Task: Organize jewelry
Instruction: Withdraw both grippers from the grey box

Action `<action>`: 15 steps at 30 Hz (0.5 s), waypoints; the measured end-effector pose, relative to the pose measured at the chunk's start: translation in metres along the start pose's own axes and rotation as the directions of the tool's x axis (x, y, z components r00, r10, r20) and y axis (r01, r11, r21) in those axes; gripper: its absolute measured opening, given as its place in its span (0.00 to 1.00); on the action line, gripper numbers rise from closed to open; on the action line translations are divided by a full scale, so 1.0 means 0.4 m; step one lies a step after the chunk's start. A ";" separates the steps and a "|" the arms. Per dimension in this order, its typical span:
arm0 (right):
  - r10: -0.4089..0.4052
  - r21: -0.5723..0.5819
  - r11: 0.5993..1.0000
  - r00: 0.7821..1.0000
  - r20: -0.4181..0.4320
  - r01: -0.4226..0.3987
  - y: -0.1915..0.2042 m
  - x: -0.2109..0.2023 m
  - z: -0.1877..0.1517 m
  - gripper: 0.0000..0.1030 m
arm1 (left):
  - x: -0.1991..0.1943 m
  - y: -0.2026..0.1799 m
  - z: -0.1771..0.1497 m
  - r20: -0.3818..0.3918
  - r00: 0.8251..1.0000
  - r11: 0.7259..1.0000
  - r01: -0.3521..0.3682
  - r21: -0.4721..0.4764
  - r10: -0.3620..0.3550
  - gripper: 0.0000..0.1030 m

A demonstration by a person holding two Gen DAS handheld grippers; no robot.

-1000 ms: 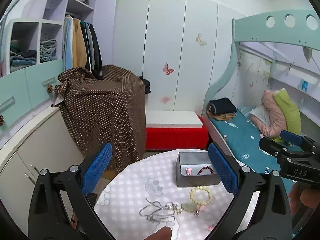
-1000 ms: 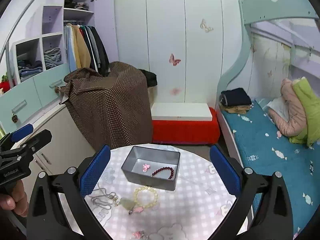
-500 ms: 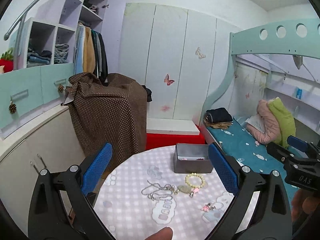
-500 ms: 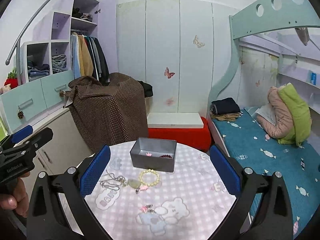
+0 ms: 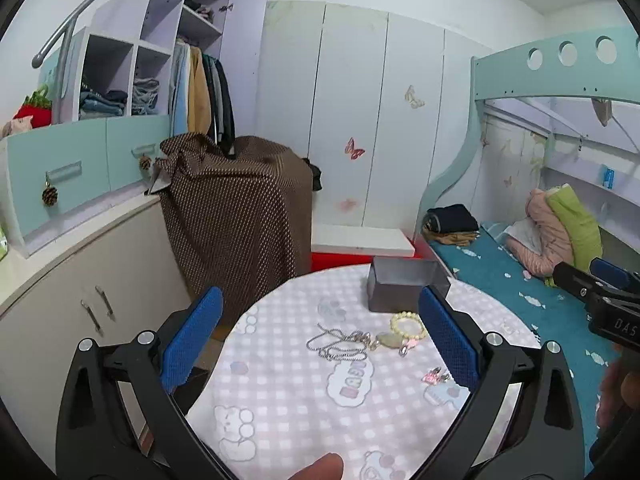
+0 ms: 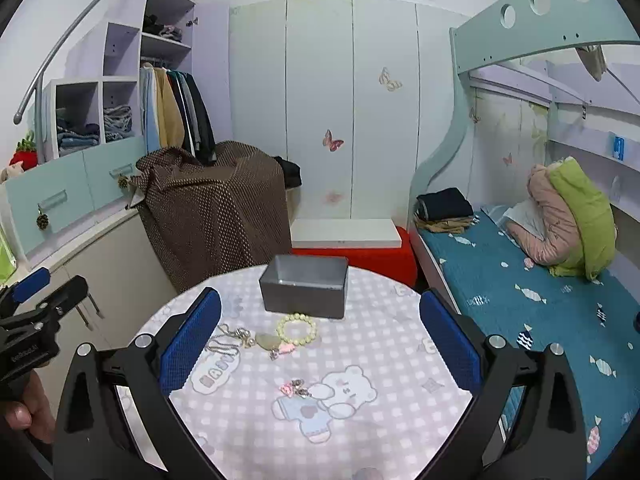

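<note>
Grey tin's (image 6: 304,286) inside: right view only

Both tools, left tool (image 5: 320,344) and right tool (image 6: 320,340), drawn back and lowered, grey box (image 6: 304,286) interior now hidden, pink charm (image 6: 294,388) newly visible near the bench's near edge

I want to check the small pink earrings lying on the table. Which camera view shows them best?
The right wrist view: the pink earrings lie unobstructed on the table. In the left wrist view they sit beside the blue finger pad, smaller.
</note>
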State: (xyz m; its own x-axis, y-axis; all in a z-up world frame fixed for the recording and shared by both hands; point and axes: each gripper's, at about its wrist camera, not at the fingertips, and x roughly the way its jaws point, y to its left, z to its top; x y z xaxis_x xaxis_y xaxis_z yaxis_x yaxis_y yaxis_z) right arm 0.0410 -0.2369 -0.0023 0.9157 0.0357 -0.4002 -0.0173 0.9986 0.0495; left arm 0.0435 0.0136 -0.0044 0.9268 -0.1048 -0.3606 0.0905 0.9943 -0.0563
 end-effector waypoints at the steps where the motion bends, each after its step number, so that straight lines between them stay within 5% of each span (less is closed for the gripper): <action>1: -0.003 -0.001 1.000 1.000 -0.009 0.003 -0.001 0.005 -0.005 0.93 | 0.002 0.003 -0.006 -0.004 1.000 1.000 -0.004 0.000 0.004 0.95; 9: -0.011 -0.037 0.999 0.991 -0.135 0.007 -0.006 0.097 -0.081 0.93 | 0.040 0.011 -0.040 -0.052 0.999 1.000 -0.008 -0.004 0.008 0.95; 15: 0.006 -0.061 0.998 0.961 -0.275 -0.024 -0.006 0.202 -0.163 0.93 | 0.078 0.017 -0.075 -0.094 0.996 1.000 -0.013 -0.009 0.012 0.95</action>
State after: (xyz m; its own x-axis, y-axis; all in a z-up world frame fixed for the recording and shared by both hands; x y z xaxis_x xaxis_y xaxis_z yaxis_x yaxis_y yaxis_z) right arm 0.0888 -0.2339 -0.0943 0.7698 0.0510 -0.6362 -0.0633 0.9980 0.0034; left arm 0.0620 0.0167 -0.0438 0.8897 -0.0943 -0.4468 0.0752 0.9953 -0.0603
